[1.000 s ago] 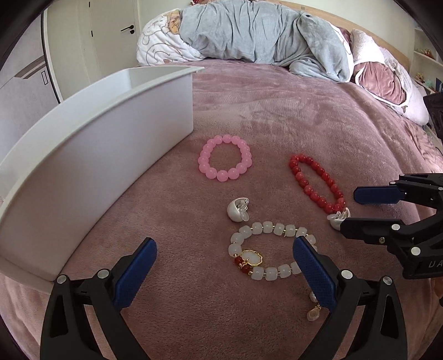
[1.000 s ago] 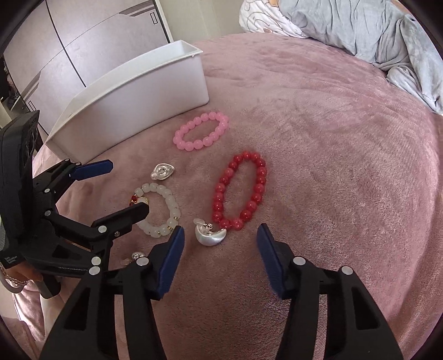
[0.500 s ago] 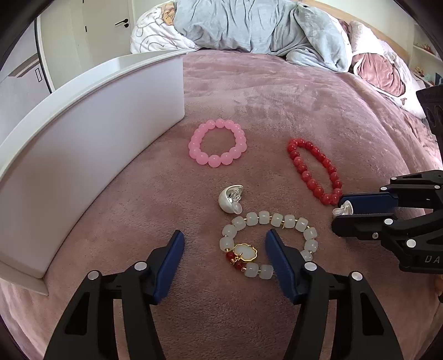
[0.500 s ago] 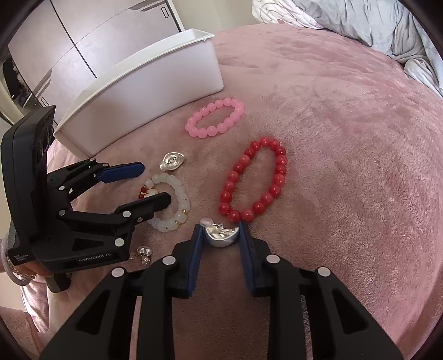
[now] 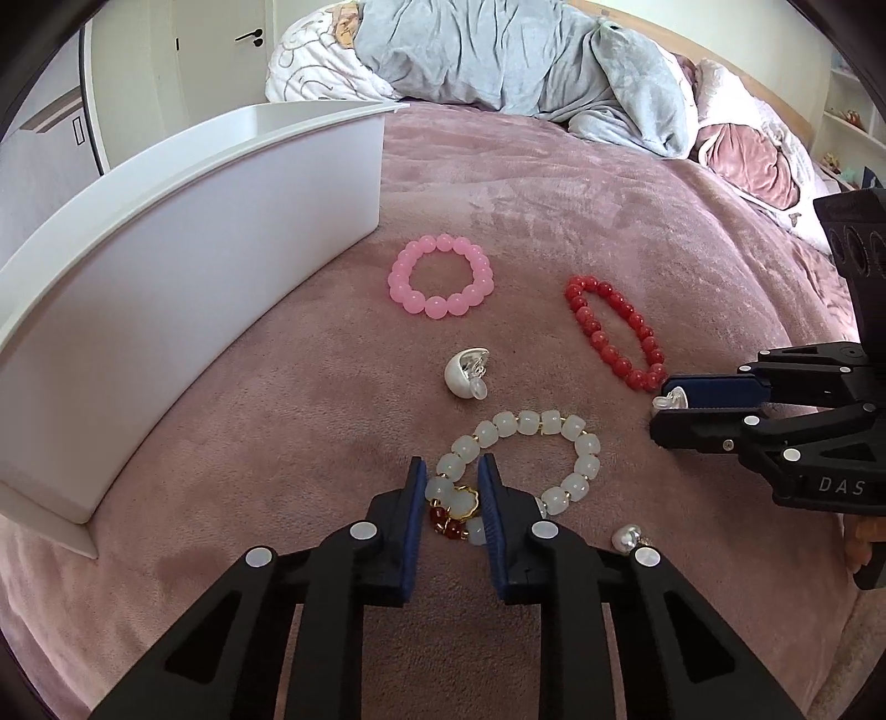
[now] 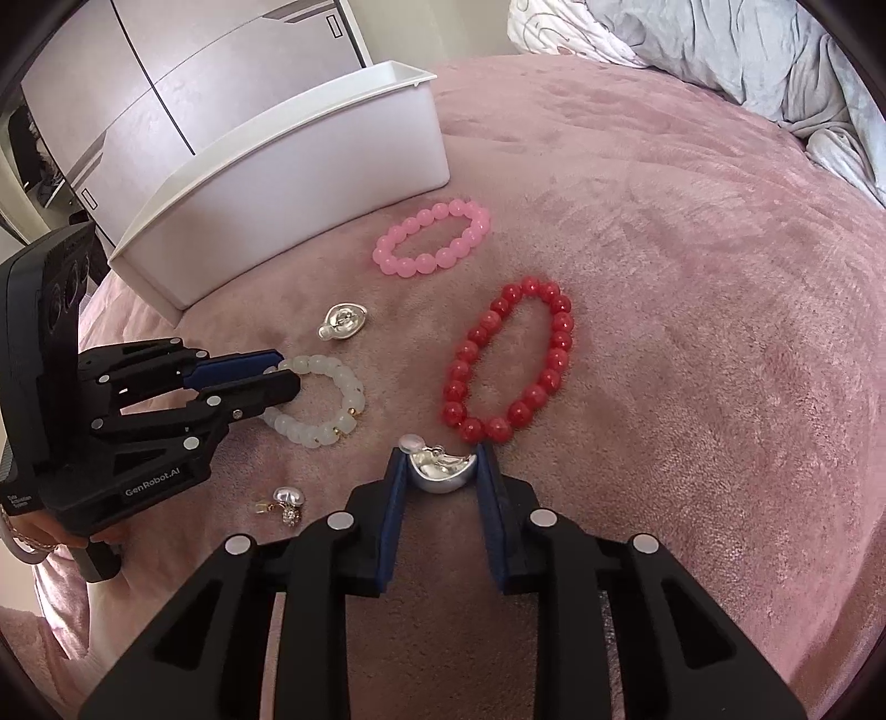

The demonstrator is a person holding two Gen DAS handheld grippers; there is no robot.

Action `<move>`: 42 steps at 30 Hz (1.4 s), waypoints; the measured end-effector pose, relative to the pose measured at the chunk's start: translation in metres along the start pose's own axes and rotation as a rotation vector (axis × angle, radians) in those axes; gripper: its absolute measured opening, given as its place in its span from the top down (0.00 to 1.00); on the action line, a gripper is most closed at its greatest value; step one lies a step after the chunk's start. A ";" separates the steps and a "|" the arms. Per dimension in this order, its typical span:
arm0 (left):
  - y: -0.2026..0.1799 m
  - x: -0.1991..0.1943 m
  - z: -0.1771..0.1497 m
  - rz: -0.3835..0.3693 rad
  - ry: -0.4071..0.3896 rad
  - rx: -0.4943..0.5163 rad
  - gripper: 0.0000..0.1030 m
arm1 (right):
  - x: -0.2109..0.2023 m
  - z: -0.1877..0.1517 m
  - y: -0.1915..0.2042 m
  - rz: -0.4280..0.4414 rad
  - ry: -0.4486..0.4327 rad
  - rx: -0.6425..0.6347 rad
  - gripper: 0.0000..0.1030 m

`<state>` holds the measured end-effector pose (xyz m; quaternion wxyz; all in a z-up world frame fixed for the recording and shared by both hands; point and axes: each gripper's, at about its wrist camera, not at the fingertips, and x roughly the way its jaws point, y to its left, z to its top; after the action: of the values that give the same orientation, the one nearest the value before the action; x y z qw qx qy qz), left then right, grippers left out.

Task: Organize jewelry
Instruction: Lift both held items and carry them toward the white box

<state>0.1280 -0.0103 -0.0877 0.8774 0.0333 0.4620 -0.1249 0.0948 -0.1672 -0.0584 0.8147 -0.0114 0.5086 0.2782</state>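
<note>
Pink plush blanket (image 5: 554, 183) covers the bed, w/ a crumpled grey duvet (image 5: 498, 55) at the far end. White patterned pillow (image 5: 310, 66) to its left, mauve cushion (image 5: 747, 171) at right. White door w/ black handle (image 5: 249, 36) behind. Grey wardrobe fronts (image 6: 166, 99) in right wrist view. Shelves (image 5: 847, 127) far right.

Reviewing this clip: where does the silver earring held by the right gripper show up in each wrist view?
Left wrist view: silver earring at the right edge, only its tip peeking from the right gripper.
Right wrist view: lower centre, pinched between the blue pads, in full sight.
Shared landmark: the red bead bracelet, whose near end lies just beside the earring in both.
</note>
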 end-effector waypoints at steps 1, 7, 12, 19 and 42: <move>0.001 -0.004 -0.001 0.004 -0.008 0.000 0.77 | -0.001 0.000 0.001 0.005 0.000 0.003 0.75; 0.004 -0.027 -0.010 0.009 -0.049 0.048 0.81 | -0.008 -0.003 0.017 0.032 -0.006 -0.017 0.75; 0.013 -0.044 -0.013 0.025 -0.084 0.066 0.88 | -0.010 0.000 0.040 0.043 -0.016 -0.076 0.75; 0.037 -0.072 -0.006 0.028 -0.150 0.020 0.91 | -0.012 0.014 0.056 0.037 -0.053 -0.078 0.75; 0.013 -0.012 -0.007 -0.065 0.023 0.021 0.81 | -0.025 0.013 0.036 0.077 -0.090 0.009 0.75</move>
<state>0.1190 0.0055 -0.0826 0.8672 0.0290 0.4714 -0.1580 0.0805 -0.1446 -0.0218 0.8255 0.0240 0.4729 0.3072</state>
